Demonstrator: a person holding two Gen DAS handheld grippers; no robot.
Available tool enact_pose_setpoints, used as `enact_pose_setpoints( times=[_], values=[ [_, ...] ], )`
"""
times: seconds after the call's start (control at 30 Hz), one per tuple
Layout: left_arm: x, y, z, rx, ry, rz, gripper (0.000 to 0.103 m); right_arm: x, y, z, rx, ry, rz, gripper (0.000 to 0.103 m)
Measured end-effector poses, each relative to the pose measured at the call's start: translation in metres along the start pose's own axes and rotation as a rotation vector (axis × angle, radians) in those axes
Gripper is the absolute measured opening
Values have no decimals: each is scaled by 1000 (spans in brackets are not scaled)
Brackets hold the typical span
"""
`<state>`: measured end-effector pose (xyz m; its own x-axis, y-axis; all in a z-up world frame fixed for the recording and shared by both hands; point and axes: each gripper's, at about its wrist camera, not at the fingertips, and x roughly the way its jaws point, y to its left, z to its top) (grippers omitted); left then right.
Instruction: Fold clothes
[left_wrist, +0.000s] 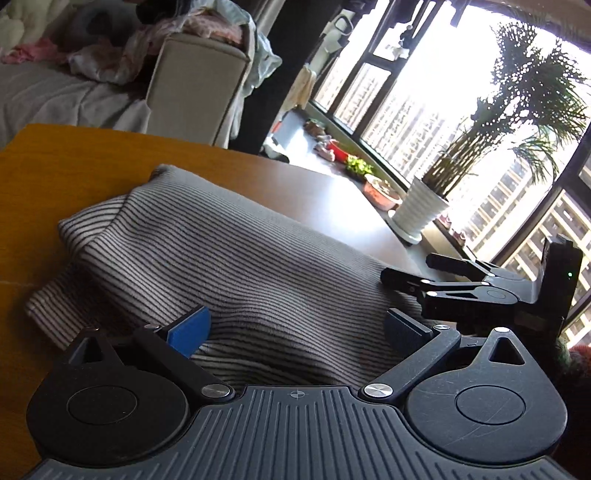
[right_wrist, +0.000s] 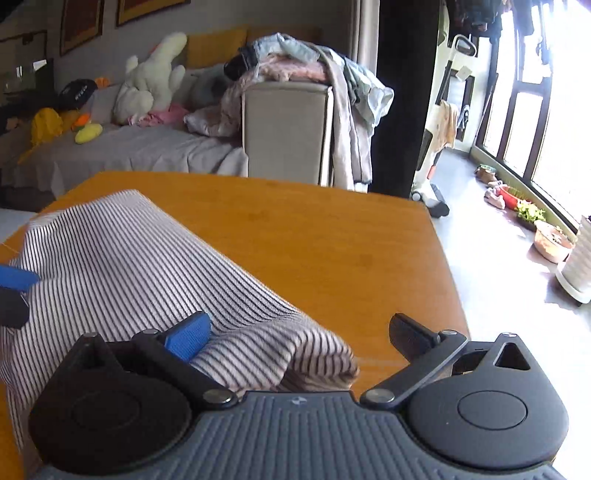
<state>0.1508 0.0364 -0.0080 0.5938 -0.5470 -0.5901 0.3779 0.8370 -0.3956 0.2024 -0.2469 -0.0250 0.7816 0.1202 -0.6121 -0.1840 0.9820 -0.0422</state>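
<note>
A grey garment with thin dark stripes (left_wrist: 221, 251) lies folded in layers on the orange wooden table (left_wrist: 74, 162). My left gripper (left_wrist: 299, 330) is open, its blue-padded fingers spread over the garment's near edge. The right gripper (left_wrist: 413, 275) shows at the garment's right side in the left wrist view. In the right wrist view the same striped garment (right_wrist: 129, 266) covers the table's left part, and my right gripper (right_wrist: 299, 334) is open over its near right corner. A blue fingertip (right_wrist: 18, 277) of the left gripper pokes in at the left edge.
The table (right_wrist: 332, 240) is bare to the right of the garment and ends at a right edge above the floor. Beyond it stand a sofa (right_wrist: 129, 147) with soft toys, a clothes-draped chair (right_wrist: 288, 129), and potted plants (left_wrist: 421, 210) by the window.
</note>
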Motion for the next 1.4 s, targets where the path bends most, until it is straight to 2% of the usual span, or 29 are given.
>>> enact_pose_setpoints(
  times=[0.17,0.3,0.43,0.6,0.77,0.83,0.9,0.97,1.0,1.07,1.17,1.23,1.3,1.4],
  values=[
    [7,12,8,4,-3,35,101,-19,6,-16,69,4,56,103],
    [14,20,16,29,-18,67,101,-38,21,-34,116,40,203,103],
    [18,23,22,56,-22,85,101,-44,38,-38,117,48,229,103],
    [13,33,22,4,7,28,103,-47,47,-39,121,57,250,103],
    [13,28,18,81,48,39,103,-51,35,-38,172,51,291,103],
    [12,26,15,97,47,45,103,-62,30,-37,163,-10,264,103],
    [12,24,13,99,41,50,103,-75,31,-33,124,-68,236,102],
    [12,23,12,99,35,59,103,-84,42,-32,47,-86,256,90],
    [12,22,11,103,32,65,103,-88,47,-32,9,-94,266,87],
    [12,19,10,119,26,78,103,-85,67,-40,-112,-25,286,87],
    [6,18,9,115,15,96,103,-86,74,-50,-153,-21,263,87],
    [-7,18,8,107,-1,102,103,-91,69,-44,-153,5,259,87],
    [-22,19,6,105,-17,109,103,-104,70,-42,-215,-34,227,87],
    [-41,17,1,121,-40,136,103,-130,77,-44,-319,-98,254,87]
  ],
)
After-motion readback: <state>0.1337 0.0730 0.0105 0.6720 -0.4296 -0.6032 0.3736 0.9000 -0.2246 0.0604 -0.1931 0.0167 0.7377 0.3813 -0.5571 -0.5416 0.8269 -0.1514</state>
